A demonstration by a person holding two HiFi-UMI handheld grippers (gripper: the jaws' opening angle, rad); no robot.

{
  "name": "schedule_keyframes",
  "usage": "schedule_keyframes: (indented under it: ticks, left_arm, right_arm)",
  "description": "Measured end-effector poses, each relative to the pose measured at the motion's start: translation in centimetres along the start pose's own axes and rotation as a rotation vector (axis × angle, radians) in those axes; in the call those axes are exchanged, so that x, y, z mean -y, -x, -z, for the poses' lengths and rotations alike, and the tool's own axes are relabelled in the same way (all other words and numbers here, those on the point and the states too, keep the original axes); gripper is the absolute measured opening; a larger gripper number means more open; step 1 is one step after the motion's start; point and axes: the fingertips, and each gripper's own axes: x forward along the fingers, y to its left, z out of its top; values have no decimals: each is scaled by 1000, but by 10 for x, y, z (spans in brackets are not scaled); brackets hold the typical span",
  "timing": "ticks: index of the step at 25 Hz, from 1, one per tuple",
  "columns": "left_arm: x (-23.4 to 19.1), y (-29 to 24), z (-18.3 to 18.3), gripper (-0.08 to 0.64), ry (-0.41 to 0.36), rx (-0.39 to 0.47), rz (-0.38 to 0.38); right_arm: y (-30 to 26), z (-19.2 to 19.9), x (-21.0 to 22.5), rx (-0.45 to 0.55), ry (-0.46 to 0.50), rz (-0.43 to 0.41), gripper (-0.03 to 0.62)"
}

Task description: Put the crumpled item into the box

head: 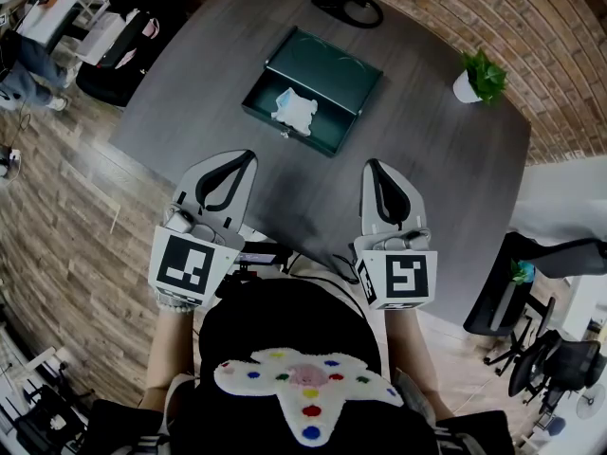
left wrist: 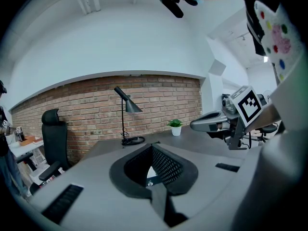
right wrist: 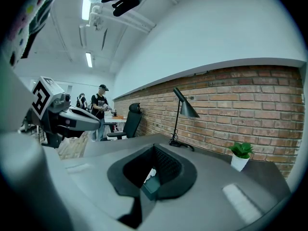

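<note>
- Crumpled white paper (head: 295, 110) lies inside the open green box (head: 334, 72) on the bench (head: 432, 164).
- Left gripper (head: 248, 155): fingers together, empty, well short of the box.
- Right gripper (head: 372, 164): likewise.

A small potted plant (head: 477, 77) in a white pot stands near the far corner of a dark grey tabletop (head: 180, 102), a black desk lamp (head: 347, 6) (its cable looped) by the brick wall (head: 531, 27).

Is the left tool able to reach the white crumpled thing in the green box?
Probably yes. The box lies open, the crumpled thing sits uncovered inside, and only bare table lies between it and the left tool. The tool is shut, so it must open first.
</note>
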Motion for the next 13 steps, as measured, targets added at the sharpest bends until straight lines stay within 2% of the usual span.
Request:
schedule_keyframes:
  ticks: [13]
  left_arm:
    - [0, -2, 1, 8, 2, -4, 1]
  right_arm:
    - [0, 2, 1, -10, 0, -1, 9]
